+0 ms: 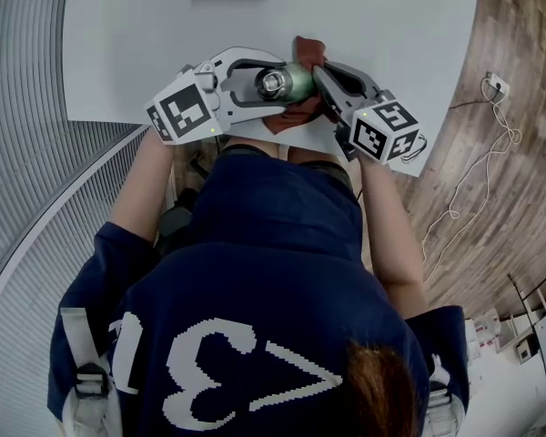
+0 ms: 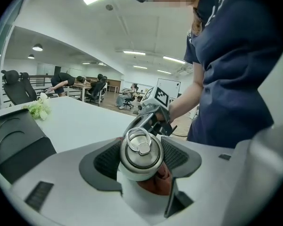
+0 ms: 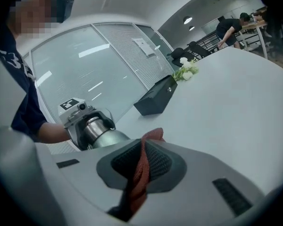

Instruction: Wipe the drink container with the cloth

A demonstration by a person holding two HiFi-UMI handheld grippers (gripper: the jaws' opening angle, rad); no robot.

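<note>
White table (image 1: 391, 25), wood floor (image 1: 528, 25), glass wall (image 3: 108, 69)

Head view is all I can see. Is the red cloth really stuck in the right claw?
Observer: Yes. In the right gripper view the right claw is shut on a thin fold of the cloth.
Operator: And who's got the bottle?
Observer: The left claw squeezes the bottle from both sides, near its top.
Operator: Anything else out there?
Observer: White flowers sit beside a black box.
</note>
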